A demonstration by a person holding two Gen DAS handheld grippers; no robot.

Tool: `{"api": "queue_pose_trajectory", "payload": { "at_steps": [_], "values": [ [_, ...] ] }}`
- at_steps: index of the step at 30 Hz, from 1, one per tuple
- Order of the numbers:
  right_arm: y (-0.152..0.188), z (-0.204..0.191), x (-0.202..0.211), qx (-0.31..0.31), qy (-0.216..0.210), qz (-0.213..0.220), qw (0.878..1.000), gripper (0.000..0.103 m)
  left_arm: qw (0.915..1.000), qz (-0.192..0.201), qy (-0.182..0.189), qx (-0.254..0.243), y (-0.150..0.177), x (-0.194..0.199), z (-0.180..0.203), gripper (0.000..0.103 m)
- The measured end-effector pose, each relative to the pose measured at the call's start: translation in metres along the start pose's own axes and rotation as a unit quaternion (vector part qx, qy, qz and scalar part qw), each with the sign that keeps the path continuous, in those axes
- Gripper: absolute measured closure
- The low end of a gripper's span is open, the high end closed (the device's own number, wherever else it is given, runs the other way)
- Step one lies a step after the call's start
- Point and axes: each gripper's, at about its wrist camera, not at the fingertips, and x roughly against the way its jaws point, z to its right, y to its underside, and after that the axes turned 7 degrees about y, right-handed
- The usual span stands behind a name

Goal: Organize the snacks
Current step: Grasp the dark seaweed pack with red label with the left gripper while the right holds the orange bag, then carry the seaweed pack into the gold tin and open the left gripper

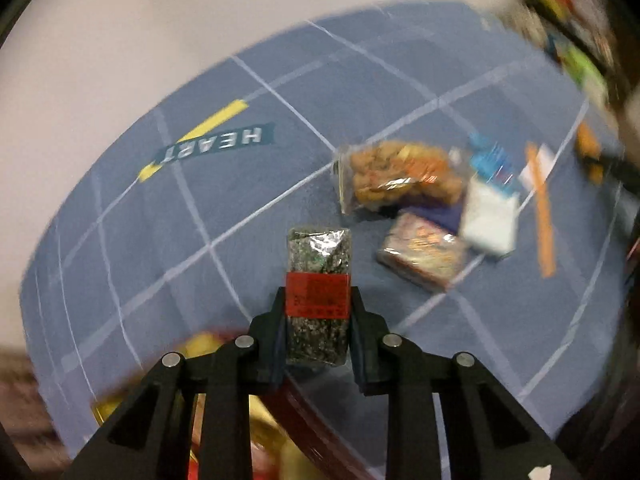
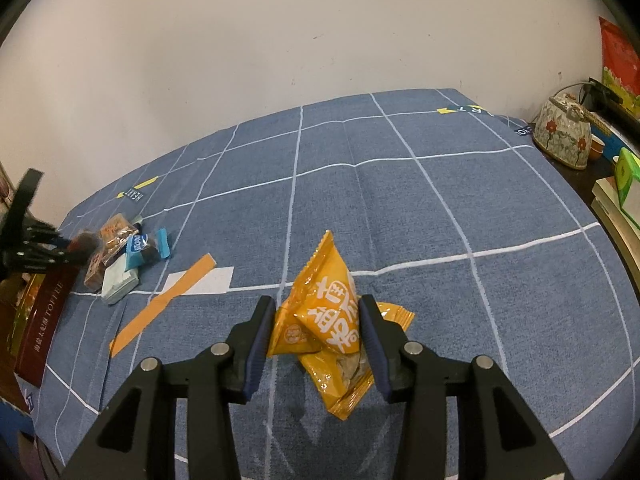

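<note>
Left wrist view: blue checked cloth spans the frame; on it lies a snack pile. My left gripper pinches a clear-wrapped dark bar with a red label. My right gripper clamps two yellow packets above the cloth.

Even indoor light; left wrist view motion-blurred toward edges, right wrist view sharp; fisheye bending, dark corners.
</note>
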Motion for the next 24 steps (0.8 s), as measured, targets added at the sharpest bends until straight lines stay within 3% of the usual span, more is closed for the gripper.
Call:
{"api": "queue_pose_trajectory", "payload": {
  "at_steps": [4, 10, 17, 24],
  "values": [
    [0.0, 0.0, 0.0, 0.0, 0.001, 0.0, 1.0, 0.059, 0.9946, 0.041, 0.026, 0.092, 0.032, 0.047, 0.01, 0.08],
    [0.001, -0.002, 0.0, 0.003, 0.003, 0.0, 1.0, 0.06, 0.9771, 0.082, 0.03, 0.194, 0.093, 0.089, 0.023, 0.08],
    [0.001, -0.003, -0.001, 0.005, 0.006, 0.0, 1.0, 0.059, 0.9621, 0.086, -0.005, 0.259, 0.165, 0.116, 0.015, 0.08],
    [0.0, -0.006, -0.001, 0.015, 0.017, -0.001, 1.0, 0.059, 0.9503, 0.109, -0.041, 0.289, 0.19, 0.118, 0.004, 0.08]
  ]
}}
